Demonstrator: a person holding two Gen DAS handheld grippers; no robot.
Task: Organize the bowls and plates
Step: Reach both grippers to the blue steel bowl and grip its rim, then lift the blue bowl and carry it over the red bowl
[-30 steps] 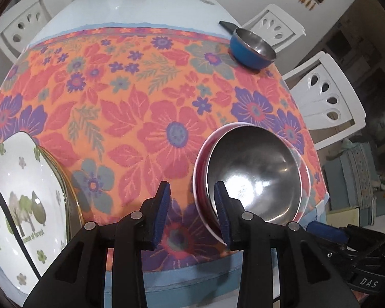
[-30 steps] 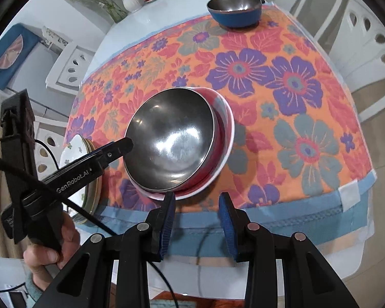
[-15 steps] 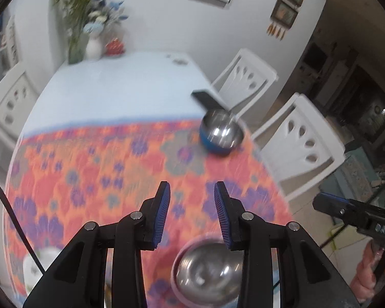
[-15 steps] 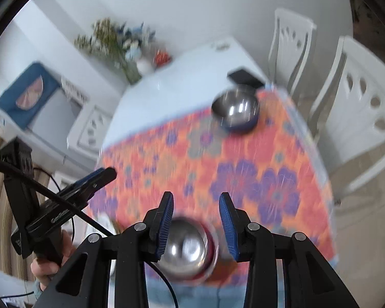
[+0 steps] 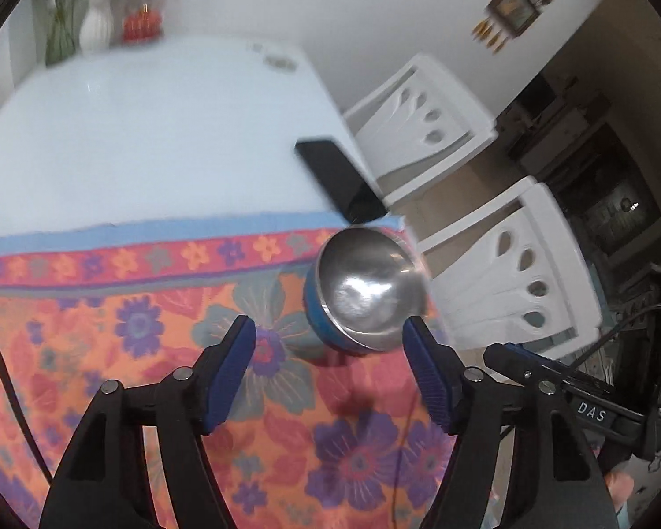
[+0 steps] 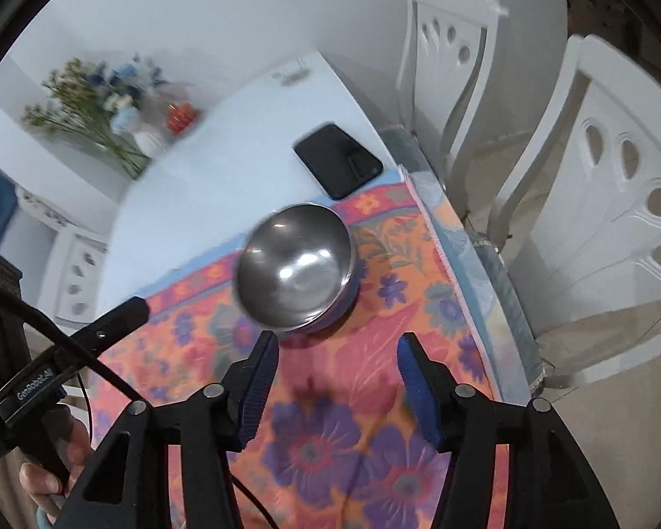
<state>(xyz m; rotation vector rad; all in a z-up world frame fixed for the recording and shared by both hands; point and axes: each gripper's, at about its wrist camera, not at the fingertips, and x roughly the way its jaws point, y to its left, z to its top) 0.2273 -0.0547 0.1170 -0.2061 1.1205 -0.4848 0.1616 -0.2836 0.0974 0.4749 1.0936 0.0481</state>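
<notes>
Left wrist view: the left tongs (image 5: 328, 348) gape wide, empty, the blue steel bowl (image 5: 365, 297) just ahead on the floral tablecloth (image 5: 132, 352); the right tongs (image 6: 338, 368), equally wide and empty, face the same bowl.

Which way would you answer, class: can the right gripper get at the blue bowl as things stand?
Probably yes: the right gripper is open, and only bare floral cloth lies between it and the blue bowl.

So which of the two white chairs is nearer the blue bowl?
The nearer chair, whose back stands right beside the blue bowl at the cloth's corner. The other chair sits farther along the table, past the black phone.
</notes>
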